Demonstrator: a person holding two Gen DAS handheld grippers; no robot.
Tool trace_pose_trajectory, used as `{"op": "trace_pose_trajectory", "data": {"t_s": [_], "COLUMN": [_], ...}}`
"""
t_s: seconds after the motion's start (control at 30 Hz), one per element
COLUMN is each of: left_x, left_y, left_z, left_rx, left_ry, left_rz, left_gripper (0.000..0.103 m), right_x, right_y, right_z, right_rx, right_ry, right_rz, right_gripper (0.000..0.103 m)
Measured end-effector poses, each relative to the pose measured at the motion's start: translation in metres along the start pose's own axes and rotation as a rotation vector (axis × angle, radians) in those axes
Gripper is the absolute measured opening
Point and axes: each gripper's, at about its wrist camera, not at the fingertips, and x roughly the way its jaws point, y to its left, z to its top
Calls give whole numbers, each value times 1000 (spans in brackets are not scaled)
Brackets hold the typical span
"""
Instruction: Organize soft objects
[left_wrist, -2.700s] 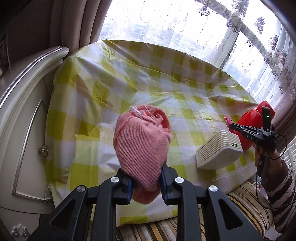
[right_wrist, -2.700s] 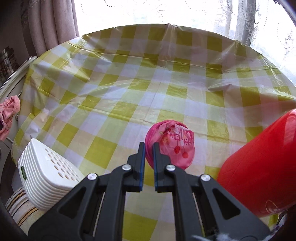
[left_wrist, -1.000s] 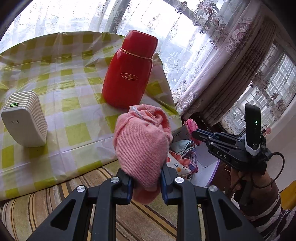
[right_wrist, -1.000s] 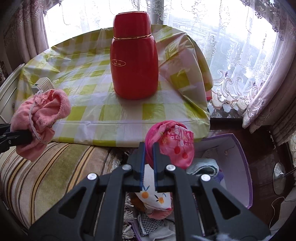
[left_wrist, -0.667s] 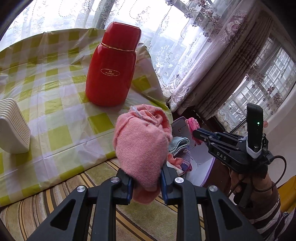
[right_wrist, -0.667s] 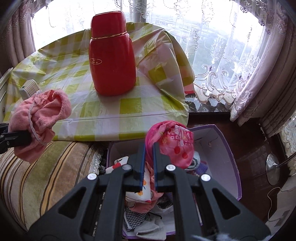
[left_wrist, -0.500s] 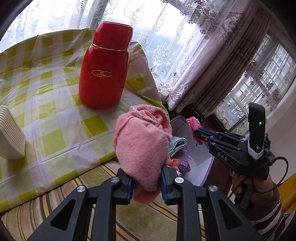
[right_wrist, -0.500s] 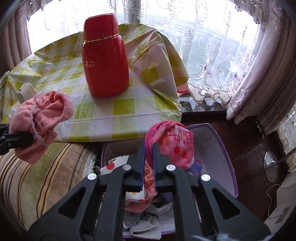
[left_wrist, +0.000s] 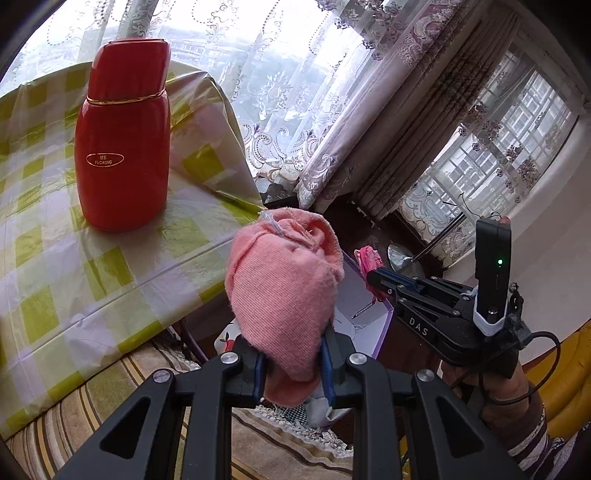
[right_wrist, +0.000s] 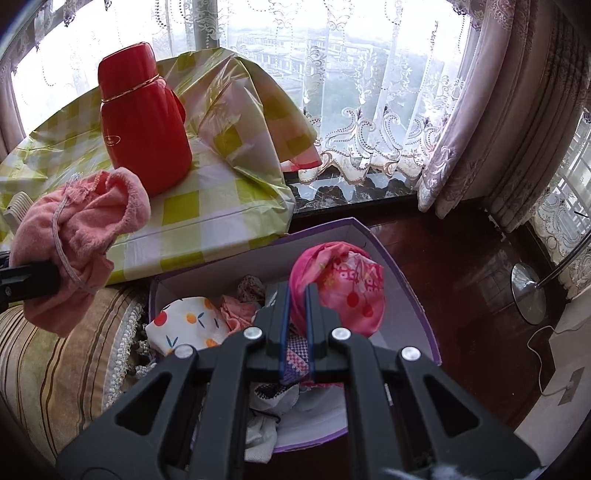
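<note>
the left gripper (left_wrist: 291, 354) has its jaws pinching a bundled salmon-pink knitted cloth (left_wrist: 282, 291), which bulges up and out ahead of the jaws and hangs a little below them. the right gripper (right_wrist: 295, 306) has its jaws pressed almost together on the edge of a bright pink printed fabric bundle with cherry motifs (right_wrist: 340, 284), which sits just ahead of and to the right of the jaw tips. directly below and ahead of the right jaws lies an open purple-rimmed cardboard box (right_wrist: 406, 280) on the dark floor, holding a heap of small cloths, among them a white fabric piece with orange and red fruit prints (right_wrist: 188, 325) to the left of the jaws. far ahead and to the left of both jaws, a glossy red flask with a gold band (left_wrist: 122, 136) stands upright on the table (left_wrist: 55, 258) covered in yellow-green checked plastic. in the left view, a hand (left_wrist: 491, 380) grips the right gripper's handle to the right of the jaws.
</note>
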Motion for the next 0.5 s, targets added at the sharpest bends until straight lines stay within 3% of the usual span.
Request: {"op": "trace_pose_trajectory", "data": {"t_s": [0.1, 0.17, 0.2, 0.27, 0.3, 0.5], "left_x": [7, 17, 21, 20, 14, -42], "left_y": [-7, -9, -7, -2, 4, 49], "left_z": [1, 2, 1, -6, -8, -32], "left_rx": [7, 15, 16, 8, 2, 5], "left_ry": [2, 27, 43, 69, 67, 11], "left_rz": [-61, -60, -51, -34, -15, 221], "left_gripper": [33, 66, 68, 68, 68, 68], "right_x": [1, 4, 6, 9, 9, 8], "right_y": [-11, -16, -17, -14, -10, 47], "right_z": [-2, -4, -5, -7, -9, -8], "right_rx": [50, 83, 94, 105, 106, 14], "right_ry": [-8, -3, 2, 2, -8, -86], "right_rz": [-12, -32, -40, -29, -7, 193], "right_gripper": [10, 14, 18, 46, 51, 57]}}
